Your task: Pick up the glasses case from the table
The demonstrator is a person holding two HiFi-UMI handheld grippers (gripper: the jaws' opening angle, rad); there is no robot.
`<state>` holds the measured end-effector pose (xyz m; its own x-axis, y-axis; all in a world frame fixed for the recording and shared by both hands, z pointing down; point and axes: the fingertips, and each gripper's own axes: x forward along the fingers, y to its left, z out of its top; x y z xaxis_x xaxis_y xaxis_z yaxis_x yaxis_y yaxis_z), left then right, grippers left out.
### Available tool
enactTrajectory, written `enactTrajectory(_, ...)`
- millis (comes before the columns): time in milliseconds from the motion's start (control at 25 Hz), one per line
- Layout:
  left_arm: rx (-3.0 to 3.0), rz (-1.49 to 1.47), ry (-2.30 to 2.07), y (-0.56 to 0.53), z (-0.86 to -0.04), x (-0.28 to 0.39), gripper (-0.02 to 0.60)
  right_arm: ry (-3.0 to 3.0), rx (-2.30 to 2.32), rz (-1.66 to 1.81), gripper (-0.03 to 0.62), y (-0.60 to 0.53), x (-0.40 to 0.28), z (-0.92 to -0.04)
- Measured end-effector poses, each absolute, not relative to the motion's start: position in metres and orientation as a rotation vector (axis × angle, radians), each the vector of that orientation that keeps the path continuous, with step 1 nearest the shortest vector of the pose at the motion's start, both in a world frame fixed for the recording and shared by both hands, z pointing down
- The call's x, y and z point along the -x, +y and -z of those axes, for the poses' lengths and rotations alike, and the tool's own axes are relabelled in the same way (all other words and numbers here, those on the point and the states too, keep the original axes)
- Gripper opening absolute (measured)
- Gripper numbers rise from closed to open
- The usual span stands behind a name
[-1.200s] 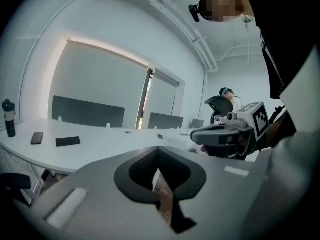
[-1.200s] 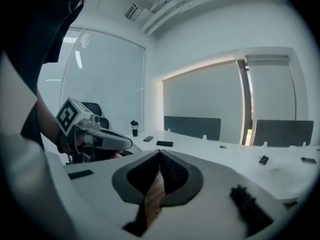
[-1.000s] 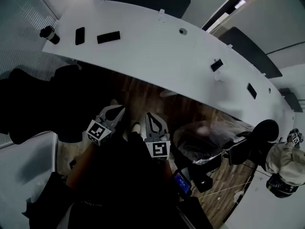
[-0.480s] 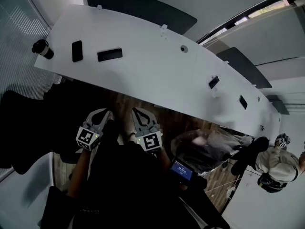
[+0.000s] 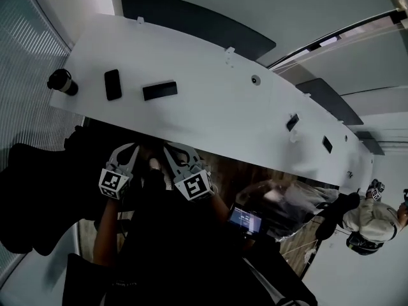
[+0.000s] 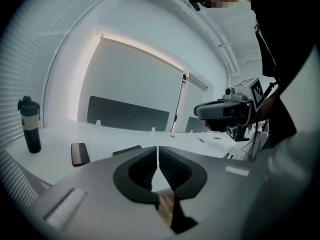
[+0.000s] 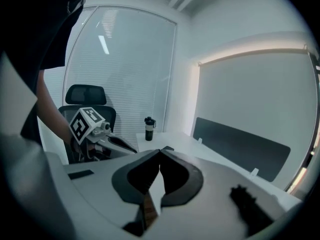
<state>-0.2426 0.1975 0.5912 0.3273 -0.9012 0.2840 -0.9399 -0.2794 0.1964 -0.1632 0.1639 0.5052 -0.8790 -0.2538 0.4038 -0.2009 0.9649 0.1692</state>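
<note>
Hovering short of the table (image 5: pixel 210 101), left gripper (image 5: pixel 129 148) and right gripper (image 5: pixel 168 148) have their jaws pressed together, empty. The glasses case (image 5: pixel 159 90), apparently the long black box, lies untouched; pickup not begun.

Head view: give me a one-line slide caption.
Left tool and right tool, both shut and empty, short of the long white table bearing a dark drinks bottle and two flat black items.
</note>
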Motion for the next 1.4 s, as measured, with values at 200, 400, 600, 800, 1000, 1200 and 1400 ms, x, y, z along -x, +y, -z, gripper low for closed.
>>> enactTrajectory(200,-2.288,-0.178,-1.607,0.162,-0.604,0.248,0.018,-2.649,-0.34,0.121,0.006,0.136,0.173,-0.526)
enactTrajectory(400,-2.303,-0.326,-1.556,0.111,-0.611,0.245,0.018,-2.664,-0.33,0.063,0.007,0.089,0.18,-0.543)
enactTrajectory(600,-2.224,-0.667,-1.434,0.052,-0.642,0.241,0.041,-2.695,-0.321,0.082,0.007,0.028,0.178,-0.532)
enactTrajectory(800,-2.129,-1.058,-1.159,-0.01,-0.694,0.218,0.082,-2.728,-0.483,0.011,0.006,-0.029,0.139,-0.528)
enactTrajectory(1000,-2.081,-1.446,-0.932,-0.054,-0.742,0.212,0.232,-2.691,-0.573,-0.058,0.006,-0.054,0.11,-0.544)
enactTrajectory(1200,-1.96,-1.689,-0.726,-0.067,-0.784,0.226,0.312,-2.662,-0.64,-0.065,0.006,-0.071,0.097,-0.538)
enactTrajectory(1400,-1.881,-1.694,-0.606,-0.065,-0.817,0.235,0.354,-2.642,-0.679,-0.061,0.007,-0.074,0.095,-0.537)
